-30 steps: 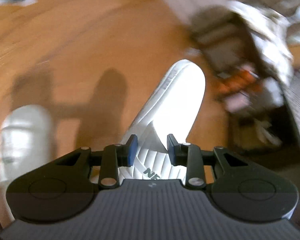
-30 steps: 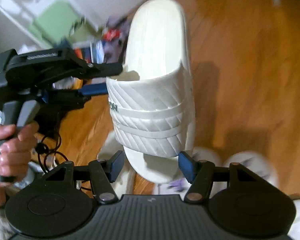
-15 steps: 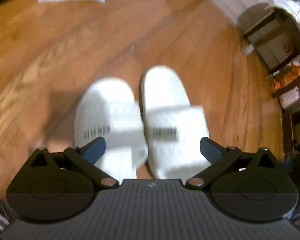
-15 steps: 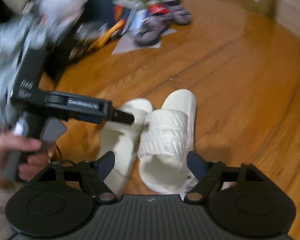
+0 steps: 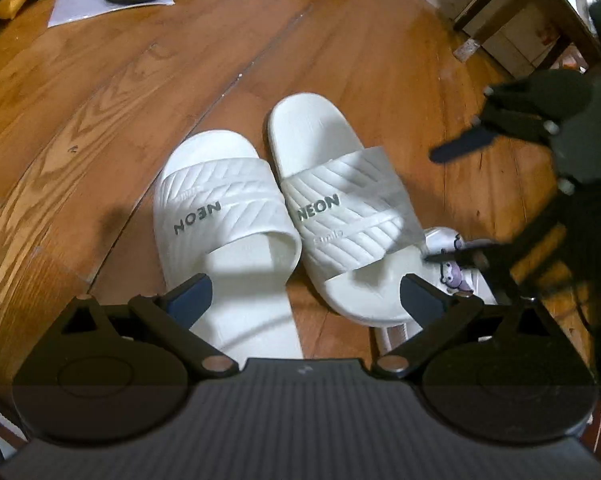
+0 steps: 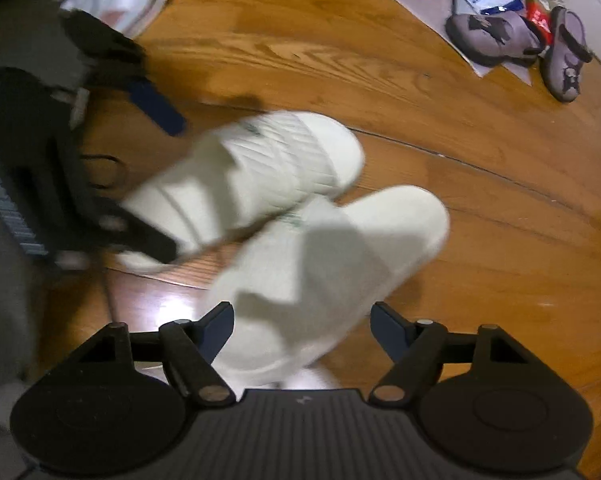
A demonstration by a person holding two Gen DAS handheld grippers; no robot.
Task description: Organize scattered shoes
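Note:
Two white slides marked NEON lie side by side on the wooden floor, the left slide [image 5: 224, 216] and the right slide [image 5: 340, 208], toes pointing away. My left gripper [image 5: 304, 300] hangs wide open over their heels and holds nothing. My right gripper [image 5: 456, 200] comes in from the right, beside the right slide. In the right wrist view my right gripper [image 6: 302, 322] has its jaws closing around the heel of the near slide [image 6: 324, 260], and the pads are not pressing on it. The far slide [image 6: 268, 160] is blurred, next to my left gripper [image 6: 172, 188].
A white slipper with a purple cartoon figure [image 5: 456, 276] lies partly under the right slide. Two grey-purple shoes [image 6: 496, 36] [image 6: 564, 56] sit on a paper sheet further off, amid loose packets. Wooden furniture [image 5: 512, 20] stands at the far right.
A second ago my left gripper was shut on a slide held in the air. Now both slides lie together on the floor and the left jaws are wide open. The right view has rolled round.

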